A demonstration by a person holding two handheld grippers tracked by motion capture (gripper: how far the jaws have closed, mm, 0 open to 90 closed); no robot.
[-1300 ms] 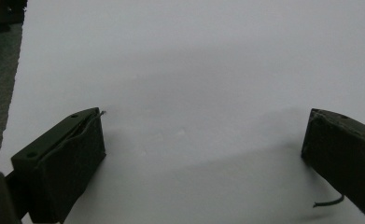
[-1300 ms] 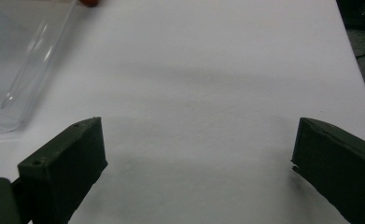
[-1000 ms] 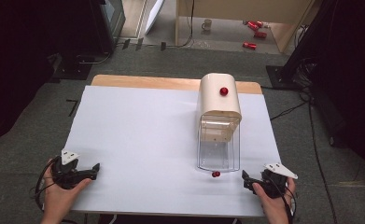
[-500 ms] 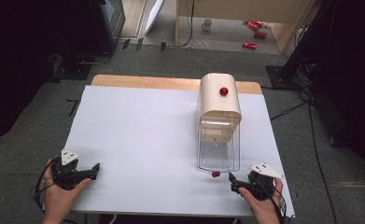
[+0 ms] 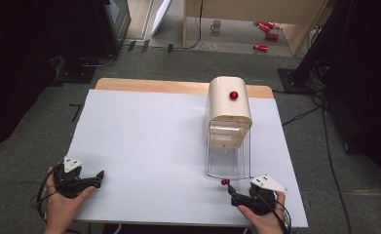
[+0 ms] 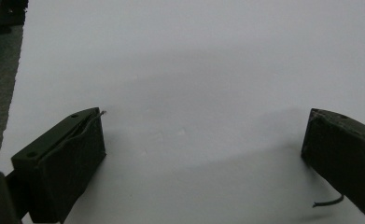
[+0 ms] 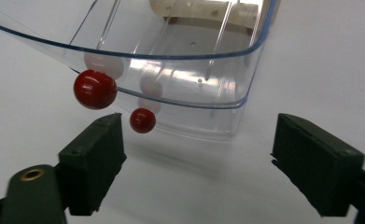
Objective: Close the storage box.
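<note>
White tabletop (image 5: 149, 146) under us: our right gripper (image 7: 199, 158), wide open and empty, faces the clear plastic drawer (image 7: 180, 70) of the cream dispenser (image 5: 228, 109); closing off-centre could knock its red ball handles (image 7: 95, 89). Left gripper (image 6: 199, 154) rests open, empty.

right claw (image 5: 233, 193): moving leftward along the desk's (image 5: 144, 146) near edge, closing on the small red balls (image 5: 224, 182).

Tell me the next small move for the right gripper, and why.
Probably ease the right gripper forward and to its left. Its jaws are open with nothing between them, and the two red knobs on the clear drawer sit ahead of the left jaw, off the gap's centre. Centring the gap on a knob should come before closing. The left gripper rests open over bare table.
</note>
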